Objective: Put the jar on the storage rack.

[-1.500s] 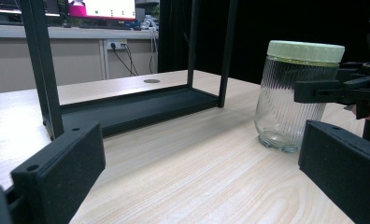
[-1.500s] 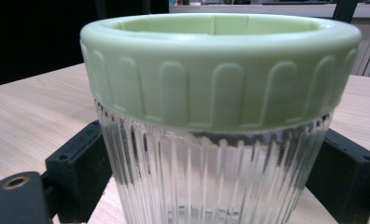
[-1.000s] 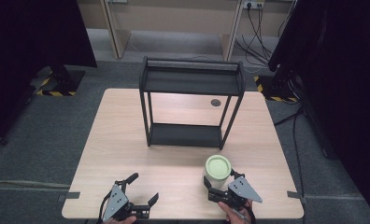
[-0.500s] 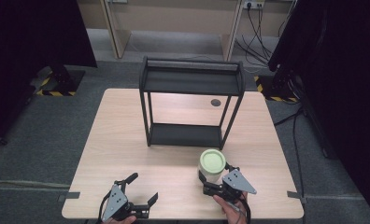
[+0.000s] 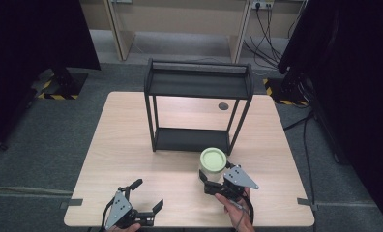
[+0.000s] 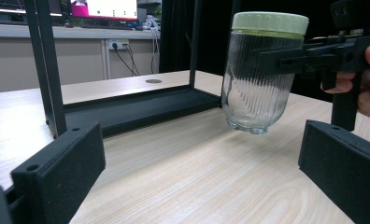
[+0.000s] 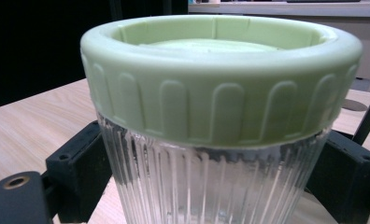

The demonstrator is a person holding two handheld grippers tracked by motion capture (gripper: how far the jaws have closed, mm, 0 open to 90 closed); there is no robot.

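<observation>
Across the wooden table [image 5: 131, 145], largest of what is in play, a black two-tier metal rack [image 5: 198, 108] stands just ahead of the right gripper's fingers, its upper and lower shelves both bare. Nearer, between those fingers, is a ribbed clear glass jar [image 6: 260, 79] with a pale green screw lid [image 7: 220, 70]; it looks empty. The right gripper [image 5: 213, 181] has its fingers closed on the jar's body just under the lid, one finger [image 7: 75, 172] pressed to each side of the glass. Seen from the left gripper view, the jar's base hangs clear of the tabletop, so it is carried rather than standing, and it sits short of the rack's lower shelf, off its front right corner. The left gripper [image 5: 146, 203] rests low near the table's near edge, well apart from the jar, its fingers [image 6: 57, 172] spread wide and holding nothing.

Judging by this, the pick-up is done: the jar is gripped and lifted. What seems left is the carry forward to the rack, setting it on one of the shelves, and letting go. Which shelf is meant cannot be told.
</observation>
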